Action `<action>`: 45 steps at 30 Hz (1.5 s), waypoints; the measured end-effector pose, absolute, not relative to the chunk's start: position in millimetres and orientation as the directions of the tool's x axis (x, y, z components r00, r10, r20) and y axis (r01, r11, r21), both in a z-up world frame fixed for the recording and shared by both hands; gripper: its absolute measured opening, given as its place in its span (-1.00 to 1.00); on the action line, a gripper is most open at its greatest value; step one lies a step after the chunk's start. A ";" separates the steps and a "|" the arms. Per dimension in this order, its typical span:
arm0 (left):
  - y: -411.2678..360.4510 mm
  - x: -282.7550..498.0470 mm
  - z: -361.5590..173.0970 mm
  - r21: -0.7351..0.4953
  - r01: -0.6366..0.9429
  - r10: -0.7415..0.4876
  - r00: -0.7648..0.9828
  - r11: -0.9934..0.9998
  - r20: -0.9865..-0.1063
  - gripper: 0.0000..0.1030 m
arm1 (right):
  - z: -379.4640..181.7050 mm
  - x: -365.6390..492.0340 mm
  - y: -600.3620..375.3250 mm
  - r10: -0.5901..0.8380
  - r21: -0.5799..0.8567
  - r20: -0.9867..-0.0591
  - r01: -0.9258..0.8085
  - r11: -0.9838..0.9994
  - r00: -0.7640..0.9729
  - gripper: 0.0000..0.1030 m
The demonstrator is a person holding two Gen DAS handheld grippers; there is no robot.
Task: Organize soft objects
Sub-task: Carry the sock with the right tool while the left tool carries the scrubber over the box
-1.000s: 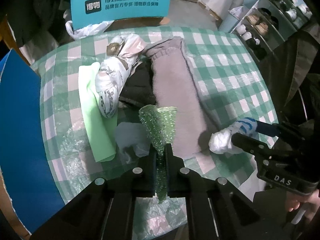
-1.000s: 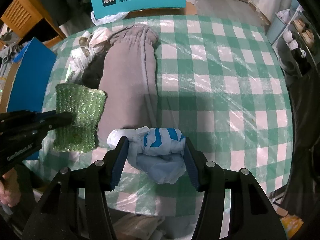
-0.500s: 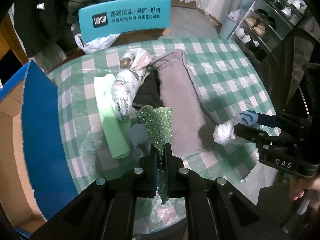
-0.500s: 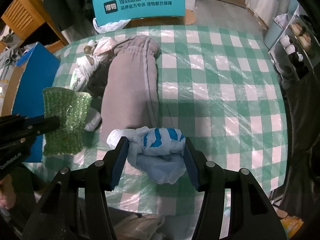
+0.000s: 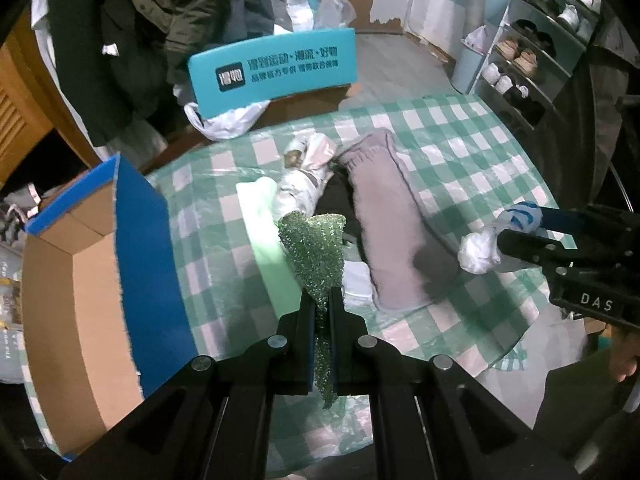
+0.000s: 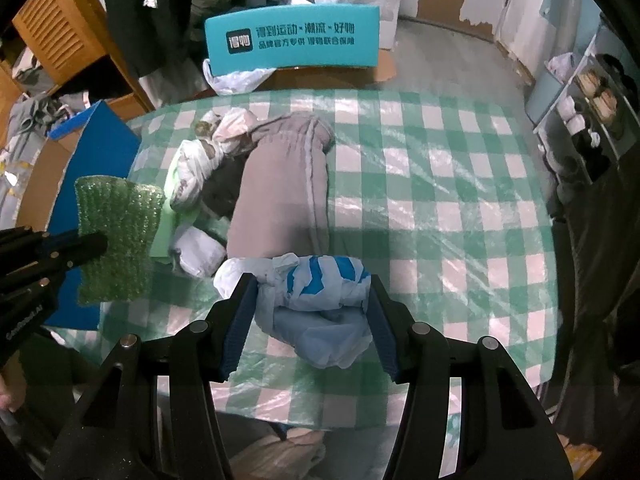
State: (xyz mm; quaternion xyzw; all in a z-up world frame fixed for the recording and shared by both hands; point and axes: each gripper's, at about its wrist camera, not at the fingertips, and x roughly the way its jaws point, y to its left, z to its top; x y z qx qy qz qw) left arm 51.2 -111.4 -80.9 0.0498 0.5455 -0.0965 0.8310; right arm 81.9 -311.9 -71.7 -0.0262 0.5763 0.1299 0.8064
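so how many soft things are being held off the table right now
2: a green bubble-wrap sheet in the left hand-held gripper; a white-and-blue plastic bundle in the right hand-held gripper.

Teal chair back (image 5: 272,70) at the far side with a dark logo square and white Chinese lettering, "DAS" in white on the right gripper (image 5: 594,304) body, partly readable white print on the left gripper (image 6: 24,320) body

Right gripper (image 6: 308,300) clamped on crumpled blue-and-white plastic bundle (image 6: 320,292), lower centre; green textured foam sheet (image 6: 120,216) pinched at left edge.
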 end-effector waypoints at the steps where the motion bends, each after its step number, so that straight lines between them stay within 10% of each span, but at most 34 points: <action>1: -110.2 50.1 -79.6 -0.017 0.214 -0.102 0.391 0.977 -0.915 -0.90 | -68.8 81.3 -310.6 0.178 0.103 -0.934 -0.244 0.964 0.309 0.06; 45: 1.1 8.9 -20.1 0.075 0.036 0.044 0.548 0.997 -0.835 -0.90 | 11.8 72.1 -191.1 0.288 0.081 -0.865 -0.453 0.888 0.411 0.06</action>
